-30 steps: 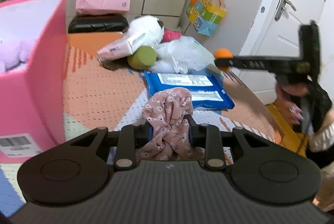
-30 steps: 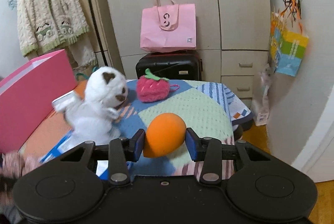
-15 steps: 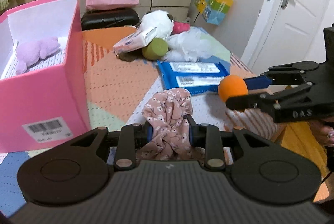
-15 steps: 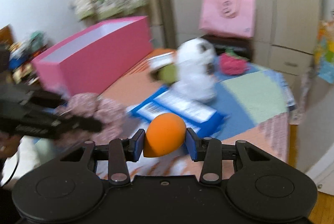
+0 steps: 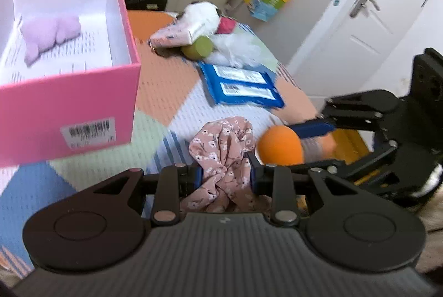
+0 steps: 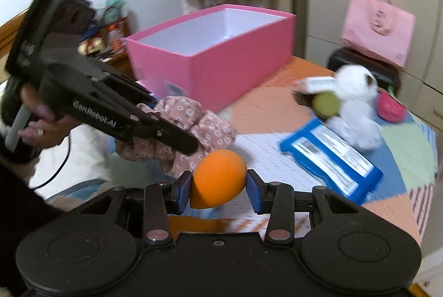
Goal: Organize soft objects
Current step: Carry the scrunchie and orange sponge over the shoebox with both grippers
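Left gripper [image 5: 224,176] clamps floral scrunchie [image 5: 225,155], lower folds hidden | right gripper [image 6: 219,189] clamps orange sponge [image 6: 217,182] | pink box [image 5: 69,103] upper left, blurred, cropped

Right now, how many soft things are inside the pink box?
1: a purple plush toy lies on the floor of the pink box, toward its far end. The near corner behind the front wall is hidden.

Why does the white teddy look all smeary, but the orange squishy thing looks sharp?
In the right wrist view the white plush toy and pink box are streaked by motion blur, while the orange sponge travels with the camera and stays crisp. In the left wrist view the floral scrunchie is sharp; the door bends from fisheye distortion.
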Demonstrator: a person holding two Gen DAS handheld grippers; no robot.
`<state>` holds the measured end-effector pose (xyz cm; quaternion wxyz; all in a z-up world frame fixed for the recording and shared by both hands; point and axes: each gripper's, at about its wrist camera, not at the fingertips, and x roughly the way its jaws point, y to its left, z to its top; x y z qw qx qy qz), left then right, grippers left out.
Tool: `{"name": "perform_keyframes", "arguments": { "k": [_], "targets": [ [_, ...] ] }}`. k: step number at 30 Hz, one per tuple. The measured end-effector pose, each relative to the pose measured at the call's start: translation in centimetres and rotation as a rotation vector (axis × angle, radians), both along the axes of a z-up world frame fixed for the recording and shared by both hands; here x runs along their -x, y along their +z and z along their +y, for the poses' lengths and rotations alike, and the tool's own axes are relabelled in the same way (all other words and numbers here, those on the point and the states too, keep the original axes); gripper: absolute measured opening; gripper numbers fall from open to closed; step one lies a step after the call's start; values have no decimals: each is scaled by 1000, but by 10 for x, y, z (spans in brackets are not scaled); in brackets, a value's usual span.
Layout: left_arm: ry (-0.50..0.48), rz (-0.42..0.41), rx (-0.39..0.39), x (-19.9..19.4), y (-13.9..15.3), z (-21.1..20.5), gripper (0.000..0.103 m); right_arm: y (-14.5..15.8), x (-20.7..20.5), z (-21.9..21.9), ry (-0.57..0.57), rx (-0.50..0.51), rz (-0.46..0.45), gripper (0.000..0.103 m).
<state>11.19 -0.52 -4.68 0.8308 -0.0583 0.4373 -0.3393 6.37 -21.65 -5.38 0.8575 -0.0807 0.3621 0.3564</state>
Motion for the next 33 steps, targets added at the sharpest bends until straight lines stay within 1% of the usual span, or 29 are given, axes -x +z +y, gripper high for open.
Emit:
{"name": "perform_keyframes", "arguments": {
  "k": [4, 8, 10, 14, 16, 18, 19, 24, 26, 27, 28, 30, 31, 33],
  "targets": [
    [-5, -38, -23, 11, 17, 14, 29, 16, 1, 17, 57, -4, -10, 47],
    [-4, -75, -15, 13, 37, 33, 28, 31, -1, 36, 107, -13, -45, 47],
    [8, -119, -28, 12, 48, 41, 29, 39, -6, 46, 123, -18, -72, 47],
    [39, -195, -32, 4, 67, 61, 29, 58, -19, 62, 134, -38, -125, 47],
    [60, -211, -23, -2, 73, 71, 28, 68, -27, 70, 138, -51, -152, 48],
    [80, -232, -19, -11, 76, 81, 28, 75, -36, 80, 146, -43, -191, 48],
    [89, -239, -17, -16, 78, 86, 28, 77, -42, 84, 145, -42, -195, 48],
    [141, -258, -7, -53, 78, 107, 28, 79, -81, 105, 138, -41, -210, 48],
    [156, -257, -17, -72, 73, 112, 28, 75, -98, 114, 132, -32, -220, 48],
    [156, -250, -29, -84, 68, 114, 26, 72, -110, 120, 131, -26, -225, 48],
    [178, -240, -40, -95, 61, 117, 26, 68, -119, 125, 112, -27, -242, 48],
    [207, -204, -60, -120, 47, 121, 26, 57, -143, 137, 77, -24, -222, 44],
    [218, -182, -57, -131, 40, 124, 26, 50, -154, 143, 71, -16, -202, 42],
    [223, -158, -74, -147, 30, 127, 26, 40, -174, 150, 59, -6, -162, 39]
  ]
}}
